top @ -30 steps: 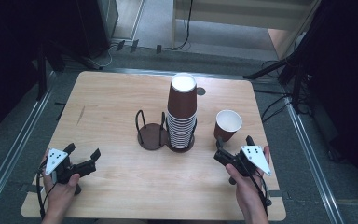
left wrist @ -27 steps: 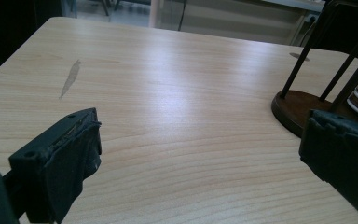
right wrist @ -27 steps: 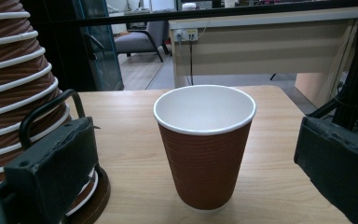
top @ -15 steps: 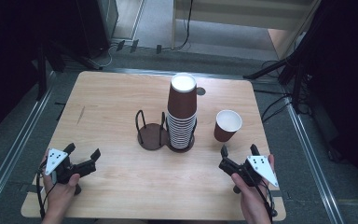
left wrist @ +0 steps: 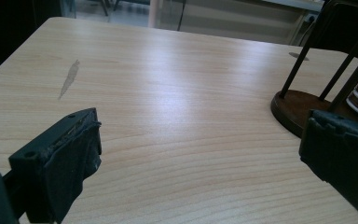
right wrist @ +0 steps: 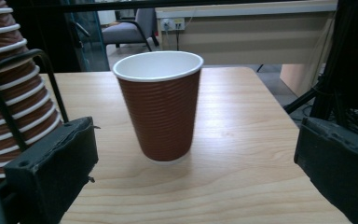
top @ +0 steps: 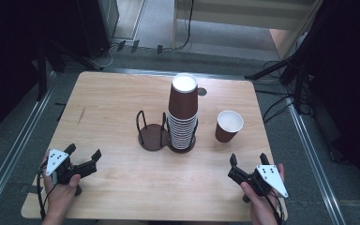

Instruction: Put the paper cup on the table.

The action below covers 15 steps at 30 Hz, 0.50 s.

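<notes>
Pulled right gripper (top: 247, 161) back toward near tabletop (top: 122, 98) edge, fingers apart, empty. Ribbed brown paper cup (top: 228, 125) upright, mouth up, axis vertical, beside stack (top: 183, 112). Left gripper (top: 82, 157) fingers apart too.

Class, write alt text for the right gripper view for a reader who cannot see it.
A single brown paper cup stands upright and empty on the wooden table, between the open right tongs and apart from them. A stack of cups in a wire holder is at the left edge.
</notes>
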Available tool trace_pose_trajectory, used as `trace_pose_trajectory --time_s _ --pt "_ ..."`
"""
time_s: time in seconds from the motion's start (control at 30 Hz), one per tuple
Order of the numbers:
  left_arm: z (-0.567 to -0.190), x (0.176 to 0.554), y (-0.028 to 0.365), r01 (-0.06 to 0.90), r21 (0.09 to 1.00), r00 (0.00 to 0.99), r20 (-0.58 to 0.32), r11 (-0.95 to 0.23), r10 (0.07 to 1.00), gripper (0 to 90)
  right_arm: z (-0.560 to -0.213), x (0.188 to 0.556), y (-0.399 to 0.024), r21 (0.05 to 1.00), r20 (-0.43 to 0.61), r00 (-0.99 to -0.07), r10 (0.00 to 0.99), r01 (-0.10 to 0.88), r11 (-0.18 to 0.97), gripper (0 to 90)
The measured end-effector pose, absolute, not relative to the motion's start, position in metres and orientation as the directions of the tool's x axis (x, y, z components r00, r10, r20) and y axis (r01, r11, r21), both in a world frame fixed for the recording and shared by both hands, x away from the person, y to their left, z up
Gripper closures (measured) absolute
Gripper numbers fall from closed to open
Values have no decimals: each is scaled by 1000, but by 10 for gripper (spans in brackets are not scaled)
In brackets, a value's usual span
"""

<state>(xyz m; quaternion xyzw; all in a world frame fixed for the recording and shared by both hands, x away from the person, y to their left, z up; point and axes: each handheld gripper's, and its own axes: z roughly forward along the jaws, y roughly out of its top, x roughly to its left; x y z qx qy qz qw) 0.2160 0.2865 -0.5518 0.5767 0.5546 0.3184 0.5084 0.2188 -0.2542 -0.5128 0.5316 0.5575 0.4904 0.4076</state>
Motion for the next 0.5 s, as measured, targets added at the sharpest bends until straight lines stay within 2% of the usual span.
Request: trace_pose_trajectory --time_s 0.3,0.5 --pt "-552 216 287 315 940 179 -197 134 964 0 -526 213 -275 981 18 -60 998 195 -6 0" --pt "-552 215 286 315 940 179 -198 135 964 0 -532 206 -288 981 36 -32 999 190 -29 0"
